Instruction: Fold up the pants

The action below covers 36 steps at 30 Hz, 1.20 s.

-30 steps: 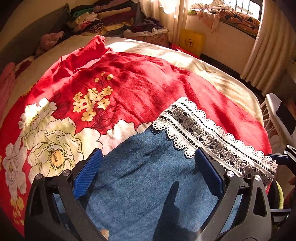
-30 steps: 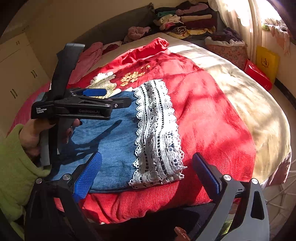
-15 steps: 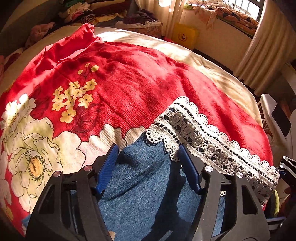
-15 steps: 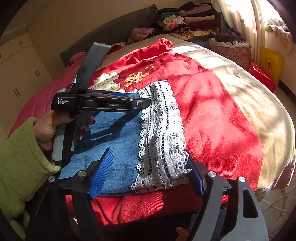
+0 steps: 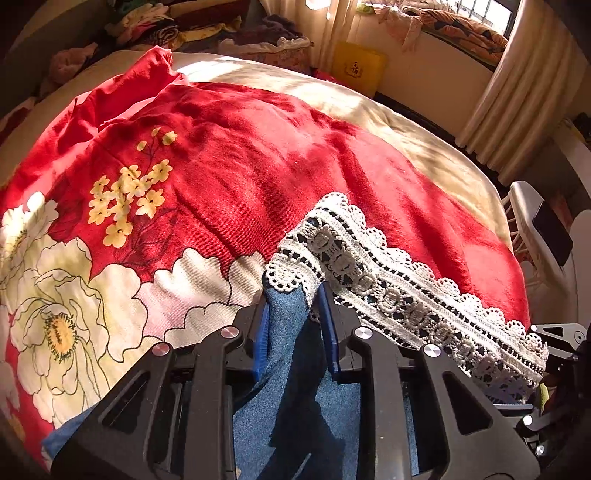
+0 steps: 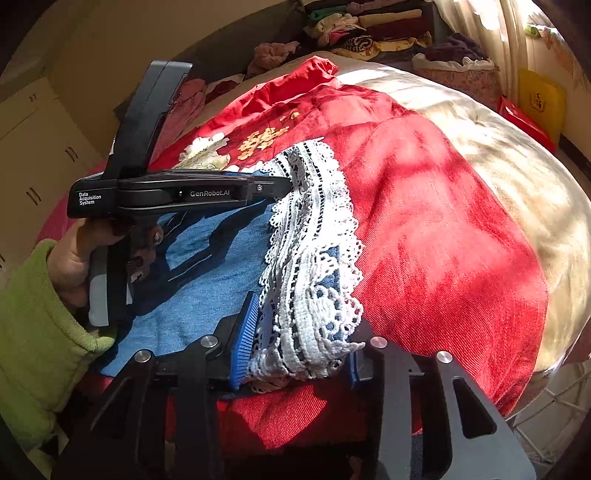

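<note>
Blue denim pants (image 5: 295, 417) with a white lace hem (image 5: 388, 284) lie on a red floral blanket. My left gripper (image 5: 293, 314) is shut on the far corner of the hem, pinching denim and lace. In the right wrist view the pants (image 6: 199, 291) lie to the left and the lace hem (image 6: 314, 258) runs up the middle. My right gripper (image 6: 295, 347) is shut on the near corner of the lace hem. The left gripper (image 6: 284, 184) shows there from the side, held by a hand in a green sleeve, its tip at the far hem corner.
The red floral blanket (image 5: 221, 166) covers a bed with a cream sheet (image 6: 517, 177). Piled clothes (image 6: 369, 26) sit at the bed's far end. A yellow bag (image 5: 356, 70) and curtains (image 5: 524, 96) stand by the window. A white chair (image 5: 532, 229) is beyond the bed's right edge.
Both grippers moved forward to the lace hem and closed on its two corners; one second ago both were open above the denim.
</note>
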Each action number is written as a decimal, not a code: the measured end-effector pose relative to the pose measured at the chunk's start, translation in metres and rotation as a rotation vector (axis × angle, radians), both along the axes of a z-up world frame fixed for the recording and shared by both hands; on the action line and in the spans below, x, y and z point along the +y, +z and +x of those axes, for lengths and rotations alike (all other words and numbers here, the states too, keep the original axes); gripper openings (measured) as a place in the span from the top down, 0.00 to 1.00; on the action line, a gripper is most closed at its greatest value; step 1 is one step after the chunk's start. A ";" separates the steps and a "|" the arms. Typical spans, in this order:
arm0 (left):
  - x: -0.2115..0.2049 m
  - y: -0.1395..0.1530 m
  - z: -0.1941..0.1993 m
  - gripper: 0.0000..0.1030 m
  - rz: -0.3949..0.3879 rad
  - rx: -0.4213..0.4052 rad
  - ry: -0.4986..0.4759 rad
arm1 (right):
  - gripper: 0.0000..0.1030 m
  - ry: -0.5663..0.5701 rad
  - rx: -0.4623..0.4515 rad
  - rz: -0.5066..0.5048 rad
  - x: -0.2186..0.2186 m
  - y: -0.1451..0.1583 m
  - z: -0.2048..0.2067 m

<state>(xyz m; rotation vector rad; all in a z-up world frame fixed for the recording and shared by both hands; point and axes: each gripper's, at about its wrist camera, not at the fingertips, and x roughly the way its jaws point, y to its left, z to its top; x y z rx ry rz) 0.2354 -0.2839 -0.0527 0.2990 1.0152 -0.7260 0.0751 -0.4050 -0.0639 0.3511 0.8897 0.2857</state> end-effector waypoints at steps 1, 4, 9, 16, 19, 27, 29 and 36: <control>0.001 0.001 -0.001 0.88 -0.003 -0.002 0.002 | 0.72 0.008 -0.008 0.004 0.001 0.001 -0.001; 0.008 0.006 -0.003 0.90 -0.030 -0.001 0.011 | 0.74 0.019 -0.036 -0.009 0.005 0.009 -0.004; 0.024 0.023 -0.010 0.91 -0.092 -0.016 0.025 | 0.76 0.042 -0.085 0.009 0.015 0.030 -0.009; 0.068 0.054 -0.015 0.91 -0.188 -0.042 0.090 | 0.77 0.129 -0.154 -0.019 0.049 0.066 -0.015; 0.093 0.064 -0.019 0.91 -0.218 -0.061 0.125 | 0.77 0.184 -0.172 -0.035 0.071 0.076 -0.013; 0.159 0.059 -0.025 0.91 -0.236 -0.063 0.224 | 0.77 0.357 -0.162 -0.075 0.146 0.080 -0.004; 0.176 0.055 -0.027 0.91 -0.241 -0.055 0.255 | 0.77 0.404 -0.154 -0.085 0.167 0.077 -0.002; 0.245 0.038 -0.041 0.76 -0.282 -0.015 0.431 | 0.77 0.573 -0.110 -0.205 0.239 0.045 -0.012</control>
